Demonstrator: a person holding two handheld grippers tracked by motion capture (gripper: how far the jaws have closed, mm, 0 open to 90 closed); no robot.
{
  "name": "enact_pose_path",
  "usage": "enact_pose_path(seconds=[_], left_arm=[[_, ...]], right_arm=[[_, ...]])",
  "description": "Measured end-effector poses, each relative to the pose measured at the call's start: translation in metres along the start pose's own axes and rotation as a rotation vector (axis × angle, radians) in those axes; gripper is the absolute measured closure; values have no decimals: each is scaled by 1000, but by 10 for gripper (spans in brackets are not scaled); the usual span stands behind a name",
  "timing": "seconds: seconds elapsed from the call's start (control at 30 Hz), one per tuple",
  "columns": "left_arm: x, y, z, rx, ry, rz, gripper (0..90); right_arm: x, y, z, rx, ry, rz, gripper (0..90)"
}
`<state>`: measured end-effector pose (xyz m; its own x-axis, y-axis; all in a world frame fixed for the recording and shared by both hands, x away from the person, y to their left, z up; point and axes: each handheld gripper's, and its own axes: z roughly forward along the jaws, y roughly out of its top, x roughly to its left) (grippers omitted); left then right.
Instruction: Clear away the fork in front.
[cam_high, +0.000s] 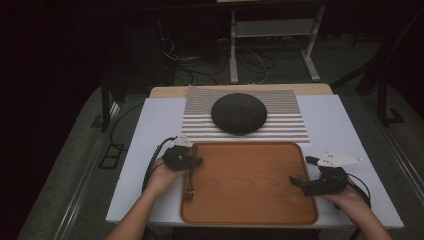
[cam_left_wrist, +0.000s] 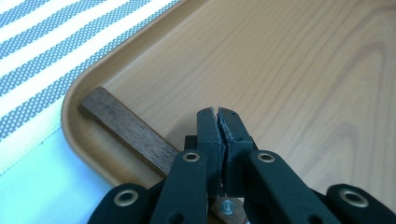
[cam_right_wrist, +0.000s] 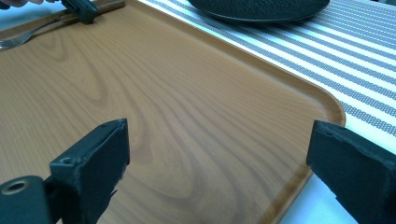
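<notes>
Landmark: wooden tray (cam_high: 250, 185), lying on the white desk (cam_high: 135, 165) nearest the person.

Fork (cam_high: 189, 189) lies inside the tray along its left edge, tines toward the person, wooden handle (cam_left_wrist: 126, 128) toward the tray's far-left corner.

Left gripper (cam_high: 192, 161) sits over the tray's far-left corner. In the left gripper view its jaws are pressed together above the handle; whether they actually pinch the handle cannot be told, since the handle passes beneath them.

Right gripper (cam_high: 300, 172) sits at the tray's right rim, held by the right hand (cam_high: 350, 197). In the right gripper view its jaws stand wide apart with nothing between them, tray surface visible between.

Beyond the tray's far edge: striped placemat (cam_high: 285, 122), touching or just beside the rim. Dark plate (cam_high: 238, 113) rests on the placemat, well apart from both grippers.
</notes>
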<state>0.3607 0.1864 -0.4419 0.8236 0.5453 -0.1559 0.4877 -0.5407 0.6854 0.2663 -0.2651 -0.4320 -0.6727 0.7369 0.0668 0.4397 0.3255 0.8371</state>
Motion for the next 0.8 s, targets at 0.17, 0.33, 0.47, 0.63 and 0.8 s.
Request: enact_pose_path(seconds=[0.17, 0.33, 0.47, 0.63, 0.8], left_arm=[[1, 0, 0, -6, -7, 5, 831], [-4, 2, -7, -58, -3, 20, 690], [-10, 3, -16, -106, -15, 20, 574], [-18, 3, -31, -164, -43, 7, 400], [-27, -1, -44, -208, -34, 19, 266]], right_arm=[[0, 0, -1, 1, -1, 0, 61], [-1, 0, 0, 1, -1, 2, 61], [0, 0, 0, 1, 0, 3, 61], [-1, 0, -1, -1, 0, 5, 61], [-1, 0, -2, -7, 1, 11, 61]])
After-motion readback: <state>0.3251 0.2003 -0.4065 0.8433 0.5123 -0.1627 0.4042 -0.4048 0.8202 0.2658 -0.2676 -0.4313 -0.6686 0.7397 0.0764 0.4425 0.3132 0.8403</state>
